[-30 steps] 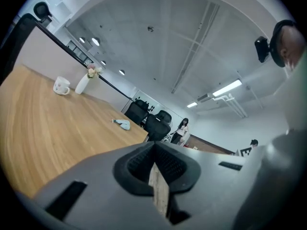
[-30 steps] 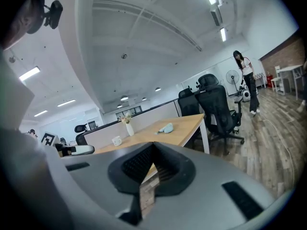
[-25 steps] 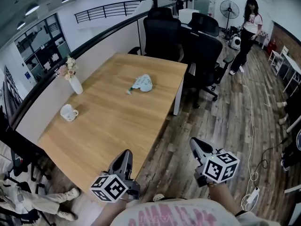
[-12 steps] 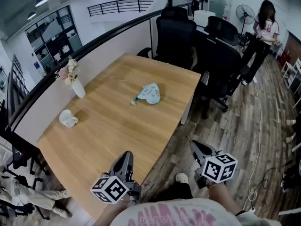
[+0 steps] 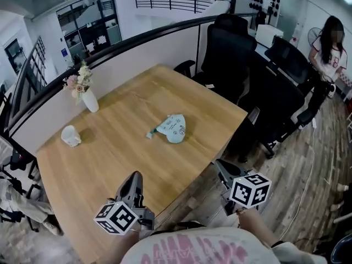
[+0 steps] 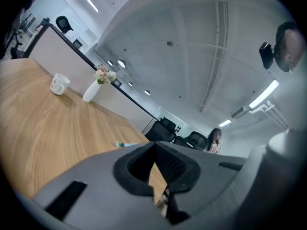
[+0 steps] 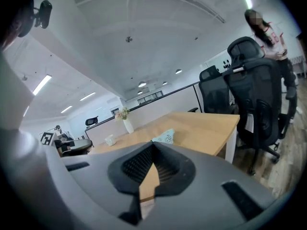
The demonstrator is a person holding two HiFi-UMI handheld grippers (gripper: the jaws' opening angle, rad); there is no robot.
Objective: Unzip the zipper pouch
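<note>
Approach phase, no contact yet. The zipper pouch (image 5: 171, 128) lies flat mid-worktop (image 5: 124, 153), zipped as far as can be told, pull tab end pointing toward the mug (image 5: 70, 136) side. The left hand-held gripper (image 5: 134, 176) has its jaws closed on nothing and sits over the near worktop edge. The right hand-held gripper (image 5: 219, 164) is also closed and empty, off the worktop corner above the floor. Both are well apart from the pouch, so both still need to open before one pins the fabric and the other takes the pull.

Versus a second ago, the person has stepped in and swung round: the pouch sits lower and nearer in the head view and the worktop fills more of the frame. The vase (image 5: 89, 99) and mug keep their places on it. The bystander (image 5: 329, 45) has slid to the far right edge. The jaws are unchanged.
</note>
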